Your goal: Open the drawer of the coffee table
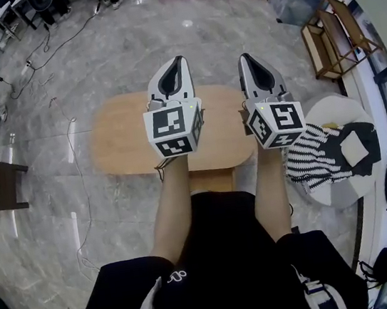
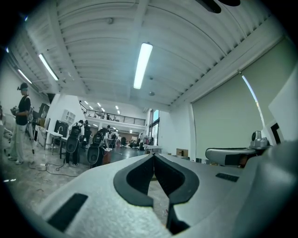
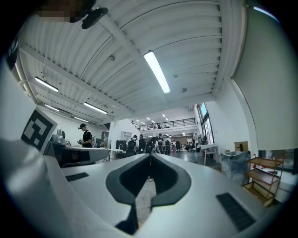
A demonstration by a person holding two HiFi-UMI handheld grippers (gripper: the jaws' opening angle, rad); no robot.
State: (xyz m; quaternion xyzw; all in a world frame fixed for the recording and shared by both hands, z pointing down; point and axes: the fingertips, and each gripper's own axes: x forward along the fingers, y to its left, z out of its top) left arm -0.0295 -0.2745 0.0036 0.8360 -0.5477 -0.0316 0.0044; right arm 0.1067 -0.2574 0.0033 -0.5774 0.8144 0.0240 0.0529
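Over the coffee table, head view: we hold the left gripper [image 1: 178, 62] and the right gripper [image 1: 245, 59] side by side above the oval wooden coffee table [image 1: 116, 144], touching nothing.
Drawer, head view: we see only a wooden block [image 1: 212, 180] under the table's near edge. We judge the drawer sits there, with its front and handle hidden from us.
Left gripper view, jaws: pressed together and empty, aimed level at the room and the ceiling lamp [image 2: 142, 65], not at the table.
Right gripper view, jaws: pressed together too, with nothing between them. The left gripper [image 3: 74, 155] shows beside it.
Risk, closed jaws: if we go down like this we cannot take a handle and would only bump the front.
Risk, blind reach: the tabletop hides the drawer, so we may knock its edge or miss the pull.
Risk, side table: the striped cloth [image 1: 316, 157] lies near the right gripper, and a wide swing could snag it.
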